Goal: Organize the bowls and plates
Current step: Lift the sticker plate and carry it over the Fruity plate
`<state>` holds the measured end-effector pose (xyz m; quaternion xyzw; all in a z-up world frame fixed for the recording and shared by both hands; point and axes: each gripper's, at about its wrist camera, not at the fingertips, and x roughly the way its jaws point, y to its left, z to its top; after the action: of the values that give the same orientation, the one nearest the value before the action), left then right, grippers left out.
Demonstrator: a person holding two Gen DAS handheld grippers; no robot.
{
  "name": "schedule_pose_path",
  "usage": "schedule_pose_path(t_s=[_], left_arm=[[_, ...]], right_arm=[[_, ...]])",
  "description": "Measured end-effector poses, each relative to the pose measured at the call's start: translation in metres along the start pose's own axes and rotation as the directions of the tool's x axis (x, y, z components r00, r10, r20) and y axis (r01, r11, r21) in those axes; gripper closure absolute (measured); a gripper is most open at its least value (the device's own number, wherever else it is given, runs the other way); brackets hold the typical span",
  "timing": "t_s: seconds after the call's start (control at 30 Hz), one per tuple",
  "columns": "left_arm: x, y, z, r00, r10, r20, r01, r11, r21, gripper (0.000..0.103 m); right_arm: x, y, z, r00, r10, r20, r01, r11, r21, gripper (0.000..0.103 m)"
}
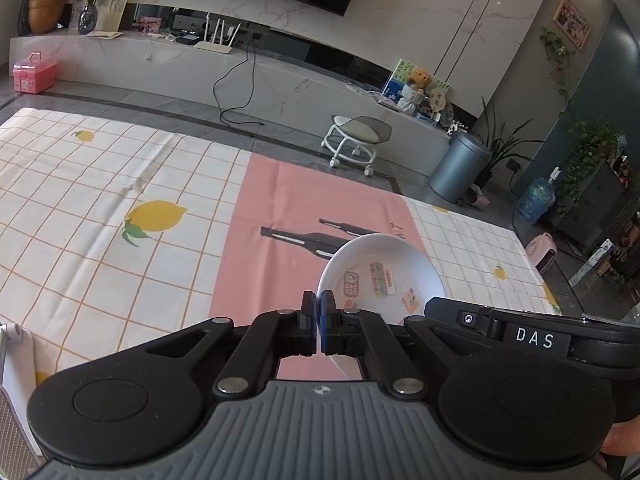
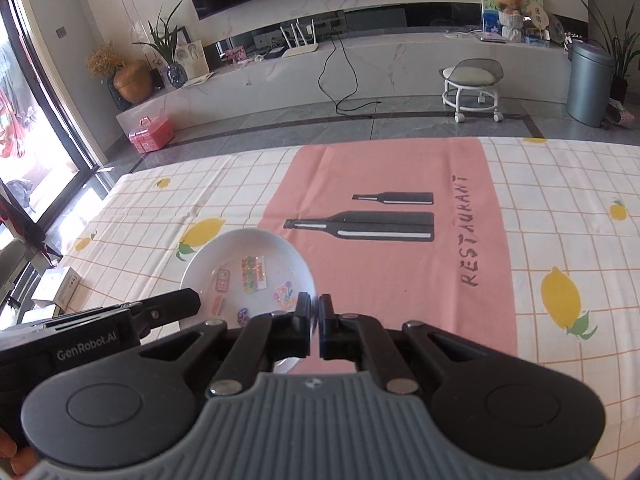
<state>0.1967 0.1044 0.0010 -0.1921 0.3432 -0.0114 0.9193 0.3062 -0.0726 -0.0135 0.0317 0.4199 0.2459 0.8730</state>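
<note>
**Left-wrist view: one bowl held by both grippers over the table**

Left-wrist view shows the left gripper (image 1: pixel 319 322) with its jaws pressed onto the left rim of a white bowl (image 1: pixel 380 268), which carries small stickers inside. Right-wrist view shows the right gripper (image 2: pixel 315 322) pinching the same bowl (image 2: pixel 248 264) at its right rim, so both tools clamp it from opposite sides. The bowl sits just above or on the pink panel of the tablecloth (image 2: pixel 400 280); contact with the cloth cannot be told. No plates, other bowls, or rack appear in either view, so the sorting seems at an early or middle stage, with this bowl not yet placed in any stack.
</note>
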Motion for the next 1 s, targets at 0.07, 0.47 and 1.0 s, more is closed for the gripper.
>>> schedule_pose_path(t_s=[0.07, 0.47, 1.0], left_arm=[[-0.006, -0.01, 0.0, 0.999, -0.036, 0.014, 0.036, 0.999, 0.026, 0.102], [-0.036, -0.078, -0.021, 0.981, -0.195, 0.009, 0.191, 0.966, 0.175, 0.102], [-0.027, -0.141, -0.081, 0.979, -0.147, -0.14, 0.196, 0.858, 0.475, 0.101]], right_arm=[[-0.016, -0.004, 0.002, 1.0, -0.009, 0.027, 0.009, 1.0, 0.012, 0.103], [-0.127, -0.026, -0.033, 0.979, -0.146, 0.145, 0.137, 0.988, 0.07, 0.103], [-0.163, -0.071, -0.124, 0.983, -0.182, 0.028, 0.17, 0.952, 0.254, 0.101]])
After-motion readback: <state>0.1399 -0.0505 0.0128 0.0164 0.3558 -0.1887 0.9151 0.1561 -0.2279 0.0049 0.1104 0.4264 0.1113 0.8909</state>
